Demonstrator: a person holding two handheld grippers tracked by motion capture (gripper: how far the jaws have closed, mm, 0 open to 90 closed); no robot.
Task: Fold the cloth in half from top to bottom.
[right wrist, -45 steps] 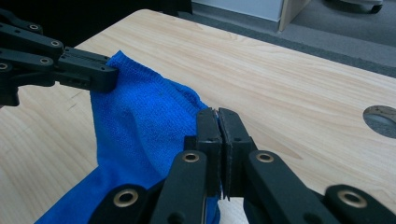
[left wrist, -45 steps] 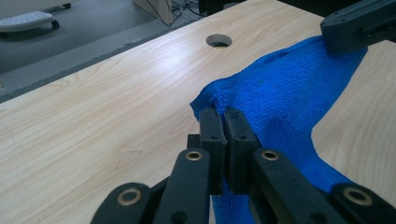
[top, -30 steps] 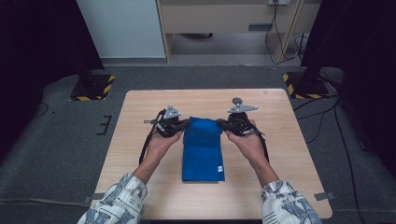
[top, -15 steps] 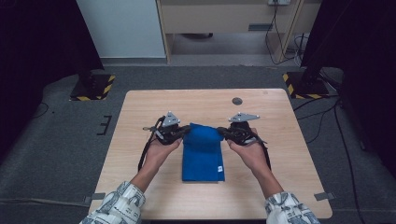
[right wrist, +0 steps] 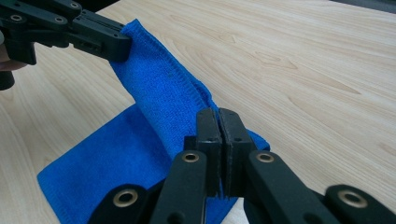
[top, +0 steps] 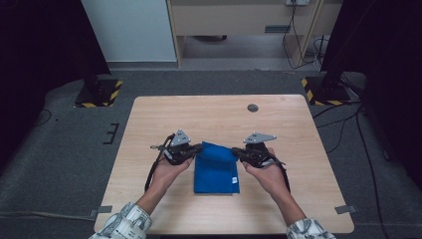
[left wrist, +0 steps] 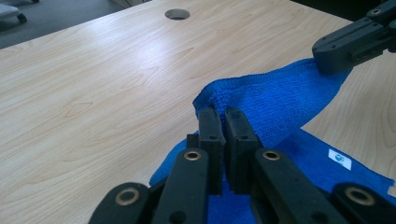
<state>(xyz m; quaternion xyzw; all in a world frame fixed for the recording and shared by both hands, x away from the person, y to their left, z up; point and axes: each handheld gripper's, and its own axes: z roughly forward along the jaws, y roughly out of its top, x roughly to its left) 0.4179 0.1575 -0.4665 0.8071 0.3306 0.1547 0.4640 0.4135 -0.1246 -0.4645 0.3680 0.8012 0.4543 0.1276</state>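
Both grippers now nearer person than a second ago, far edge of blue towel [top: 216, 169] carried back over its near part.

Near: towel's lower layer flat on wooden table [top: 149, 124], white label [top: 233, 180] at near right corner. Left gripper [top: 198, 147] — jaws clamped on far left corner; right gripper [top: 235, 151] pinches far right corner, lifted fold stretched between them.

Far: round hole [top: 253, 107] in tabletop, well apart.

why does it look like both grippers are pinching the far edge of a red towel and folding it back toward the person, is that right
Not quite: the towel is blue, not red, as the high view shows. The rest stands: the left gripper and the right gripper are each shut on a far corner, lifting that edge over the part lying flat on the table.
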